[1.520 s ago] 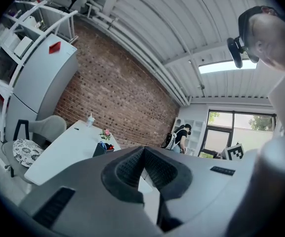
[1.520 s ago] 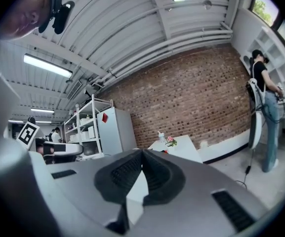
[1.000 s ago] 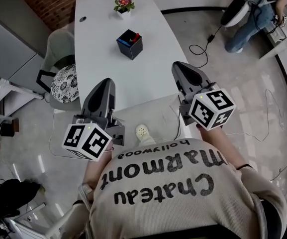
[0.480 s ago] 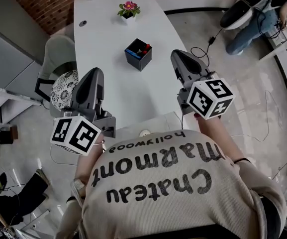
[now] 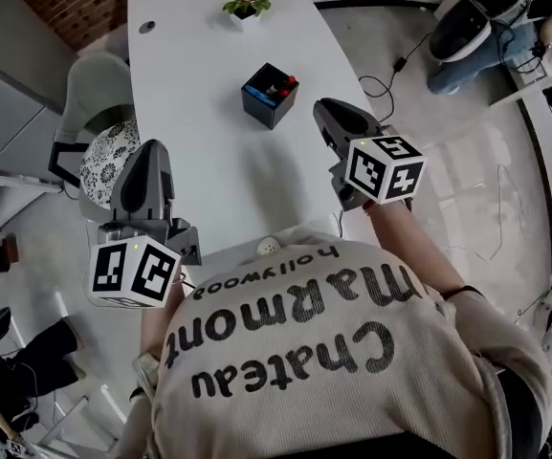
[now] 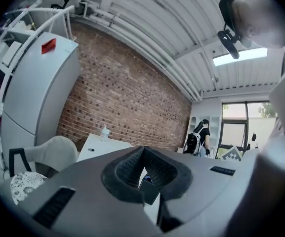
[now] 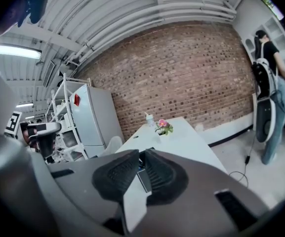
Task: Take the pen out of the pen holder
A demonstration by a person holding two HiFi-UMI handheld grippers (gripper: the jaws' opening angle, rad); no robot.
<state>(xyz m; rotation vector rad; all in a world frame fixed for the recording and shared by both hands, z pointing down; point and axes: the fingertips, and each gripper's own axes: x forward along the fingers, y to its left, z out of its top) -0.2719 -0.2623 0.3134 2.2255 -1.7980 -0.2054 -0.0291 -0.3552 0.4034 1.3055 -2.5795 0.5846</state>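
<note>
pen (image 5: 277,89): red ones, sitting upright in the pen holder (image 5: 274,113), nobody's touched them. The spot is ahead of both grippers, a bit left of where the right one points and off to the right of the left one.
left gripper (image 5: 149,149): pads together at the tips and nothing pinched in them. In its own view (image 6: 142,149) you just catch the holder through the little window under the closed tips. It hangs off the table's near-left edge, well apart from the holder.
right gripper (image 5: 325,109): jaws have just been opening, now a narrow slit apart with nothing gripped. In its own view (image 7: 141,153) the holder lines up right in that slit, but further out, not touching. It's the closer of the two, near the holder.
table (image 5: 199,170): long white top that runs away from both grippers.
pen holder: dark cube with a blue edge, standing on the table past the right gripper's tips.
chair (image 5: 92,94): grey, left of the left gripper, with a patterned cushion (image 5: 103,165) on the seat.
flower pot (image 5: 246,2): pink flowers, further down the table beyond the holder.
bottle (image 7: 148,118): at the far end of the table.
brick wall (image 7: 182,73): behind all that.
person (image 5: 481,22): standing way off to the right of the right gripper.
</note>
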